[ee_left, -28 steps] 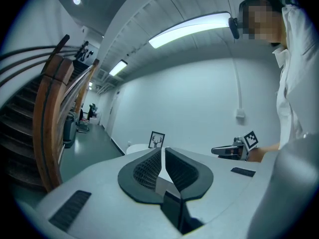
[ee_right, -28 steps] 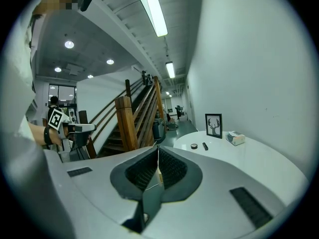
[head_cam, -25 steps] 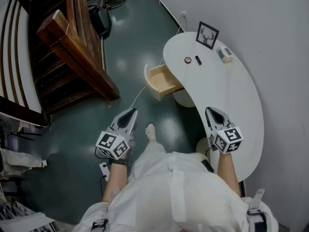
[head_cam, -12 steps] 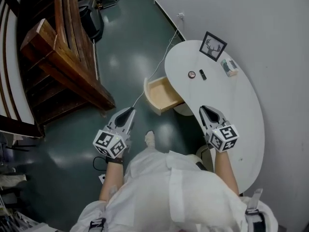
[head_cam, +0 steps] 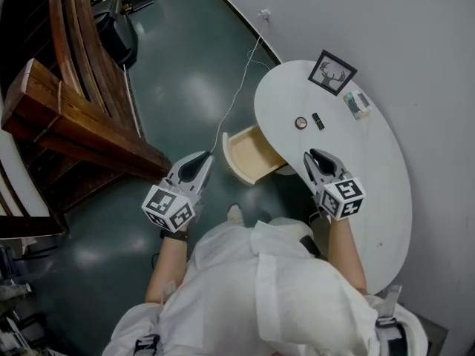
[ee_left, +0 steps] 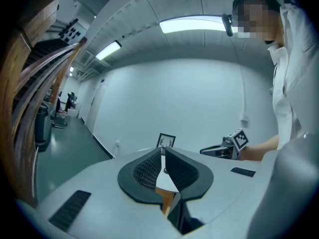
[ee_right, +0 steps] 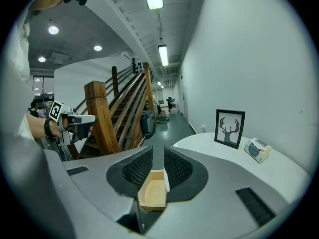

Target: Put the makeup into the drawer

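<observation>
Both grippers advanced toward the table point(head_cam: 371, 176). My right gripper point(head_cam: 315, 156) had just eased its jaws slightly apart, empty; my left gripper point(head_cam: 204, 158) was closed, empty. Round compact point(head_cam: 300, 122) and black tube point(head_cam: 318, 121) lay at the table's far end, beyond the open drawer point(head_cam: 249, 158). Likely light, hard, slick; pinch the compact across its rim.

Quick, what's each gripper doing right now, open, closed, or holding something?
Left gripper: closed, empty.
Right gripper: slightly open, just been opening, nothing between its jaws.

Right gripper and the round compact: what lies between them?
Only bare white table, in the head view, between the round compact and the right gripper, whose empty jaws have just been opening.
</observation>
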`<action>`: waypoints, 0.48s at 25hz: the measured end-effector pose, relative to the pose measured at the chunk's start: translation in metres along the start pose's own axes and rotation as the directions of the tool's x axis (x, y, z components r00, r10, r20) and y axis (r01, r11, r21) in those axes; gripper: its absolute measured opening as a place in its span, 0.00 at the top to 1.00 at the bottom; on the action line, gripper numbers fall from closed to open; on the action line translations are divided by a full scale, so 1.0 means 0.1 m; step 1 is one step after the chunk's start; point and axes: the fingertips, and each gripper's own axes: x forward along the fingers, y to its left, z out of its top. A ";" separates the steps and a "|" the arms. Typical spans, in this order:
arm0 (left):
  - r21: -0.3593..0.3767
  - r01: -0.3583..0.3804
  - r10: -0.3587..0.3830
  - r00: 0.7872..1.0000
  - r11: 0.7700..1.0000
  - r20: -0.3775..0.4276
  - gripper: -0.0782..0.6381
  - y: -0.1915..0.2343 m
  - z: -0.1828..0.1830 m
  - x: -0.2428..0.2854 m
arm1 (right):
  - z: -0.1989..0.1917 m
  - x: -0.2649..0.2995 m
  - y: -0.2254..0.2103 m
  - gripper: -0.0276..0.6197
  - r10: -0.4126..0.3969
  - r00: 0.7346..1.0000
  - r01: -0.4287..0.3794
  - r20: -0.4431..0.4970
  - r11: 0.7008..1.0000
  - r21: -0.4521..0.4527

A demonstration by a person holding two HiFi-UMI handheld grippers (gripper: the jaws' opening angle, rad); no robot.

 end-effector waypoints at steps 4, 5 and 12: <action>-0.006 0.057 -0.057 0.998 0.998 -0.026 0.84 0.20 -0.02 0.16 | 0.04 0.23 -0.03 0.87 -0.043 0.999 0.043 -0.032 0.999 0.001; -0.012 0.067 -0.068 0.997 0.998 -0.032 0.84 0.22 -0.04 0.21 | 0.02 0.26 -0.06 0.86 -0.049 0.998 0.049 -0.047 0.999 0.000; -0.045 0.108 -0.111 0.992 0.993 -0.066 0.84 0.31 -0.18 0.64 | -0.10 0.52 -0.49 0.85 -0.091 0.987 0.089 -0.135 0.996 -0.019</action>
